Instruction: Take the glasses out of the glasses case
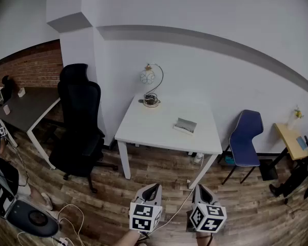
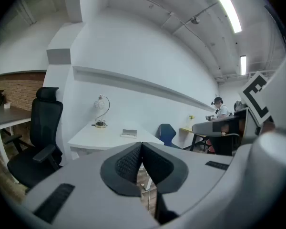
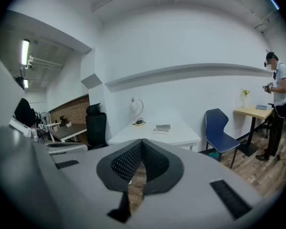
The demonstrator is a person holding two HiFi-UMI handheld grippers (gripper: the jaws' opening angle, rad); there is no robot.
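Glasses case (image 1: 186,125), flat, grey and rectangular: lay towards the right side of the white rectangular table (image 1: 143,129), lid seemingly down, no glasses seen. Probably set flat there for easy reach from the front edge. Stood well apart from the curved wire desk lamp (image 1: 152,88) at the table's back edge.

Left gripper (image 2: 142,149), grey with black ribbed pads: held low above the wooden floor (image 1: 159,168), well short of the table and pointed at it, jaws pressed together on nothing.

Right gripper (image 3: 143,147), same build: carried just beside the left, likewise closed and empty.

Judged as a carrying posture ahead of the approach; task not yet begun, case untouched.
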